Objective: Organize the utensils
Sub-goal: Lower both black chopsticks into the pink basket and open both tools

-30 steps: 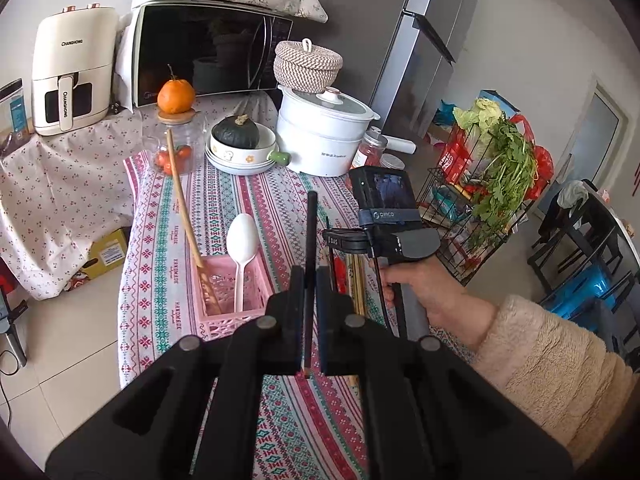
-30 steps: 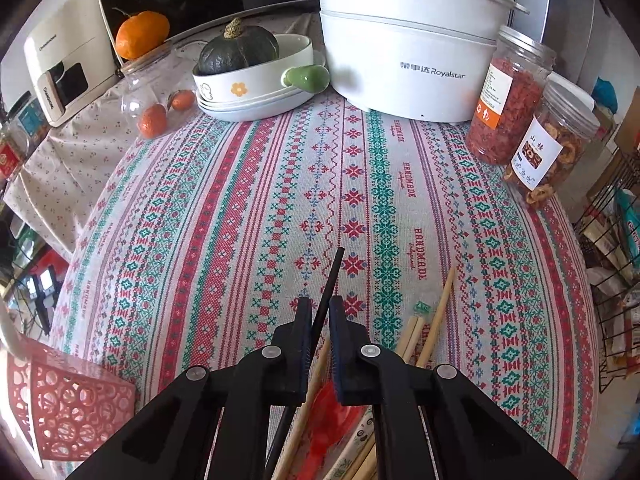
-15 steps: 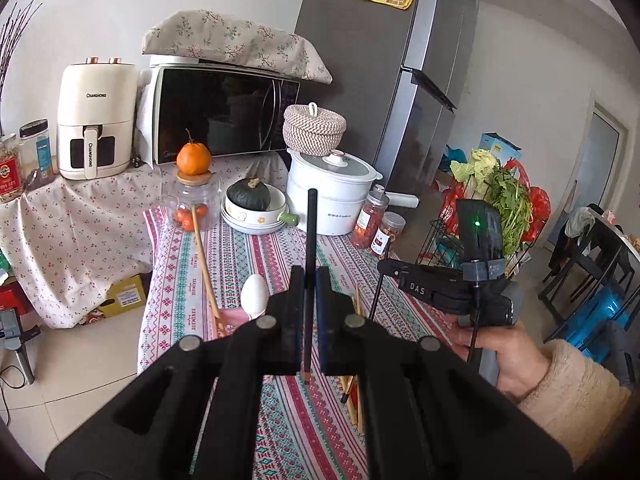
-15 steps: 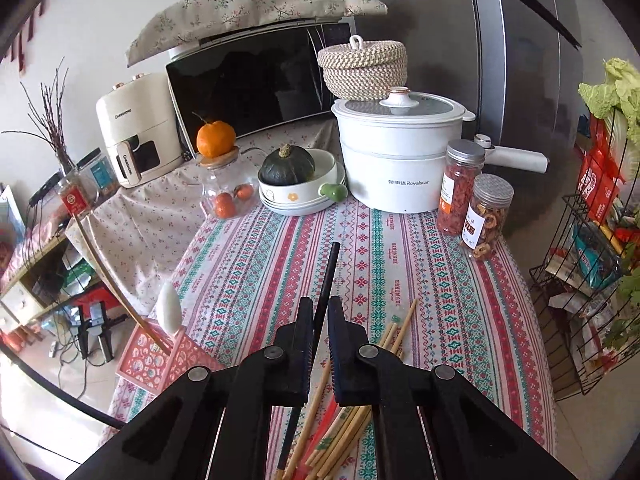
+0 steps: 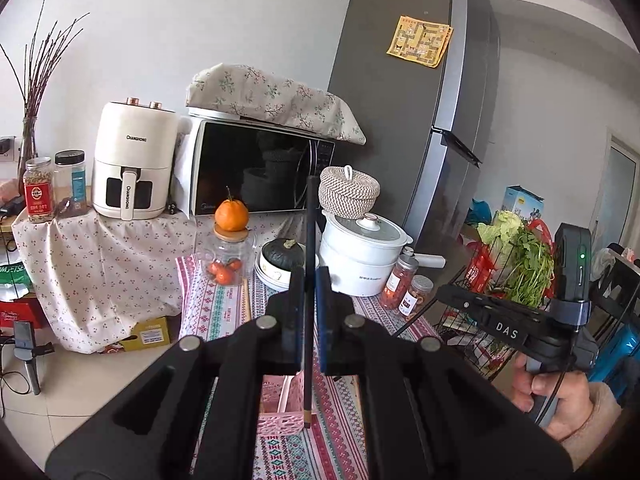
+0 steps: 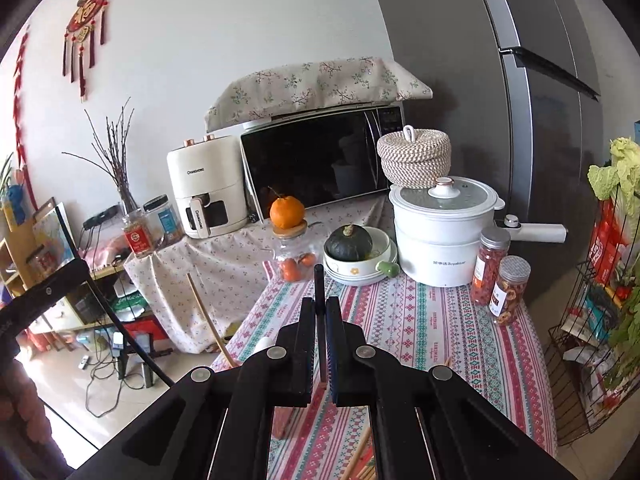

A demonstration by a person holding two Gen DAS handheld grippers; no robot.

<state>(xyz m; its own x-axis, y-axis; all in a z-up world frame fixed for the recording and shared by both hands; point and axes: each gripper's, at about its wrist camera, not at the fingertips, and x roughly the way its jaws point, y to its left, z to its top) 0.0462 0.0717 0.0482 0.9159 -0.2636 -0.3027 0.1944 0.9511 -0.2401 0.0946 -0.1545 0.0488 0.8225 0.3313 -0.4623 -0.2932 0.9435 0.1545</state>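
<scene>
Each gripper clamps one black chopstick. The left chopstick (image 5: 309, 280) runs up through the left gripper (image 5: 308, 280), its tail just above the pink basket (image 5: 280, 420) below. The right chopstick (image 6: 319, 300) pokes forward past the right gripper (image 6: 320, 308), above the table (image 6: 440, 340), loose chopsticks (image 6: 360, 456) beneath it. To finish well, keep both grips firm, bring each stick over the basket, tip it tail-down, lower inside the rim and let go only once it rests there.

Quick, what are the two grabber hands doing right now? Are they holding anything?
Left gripper: closed, its fingers pinching a black chopstick.
Right gripper: closed, holding another black chopstick.
</scene>
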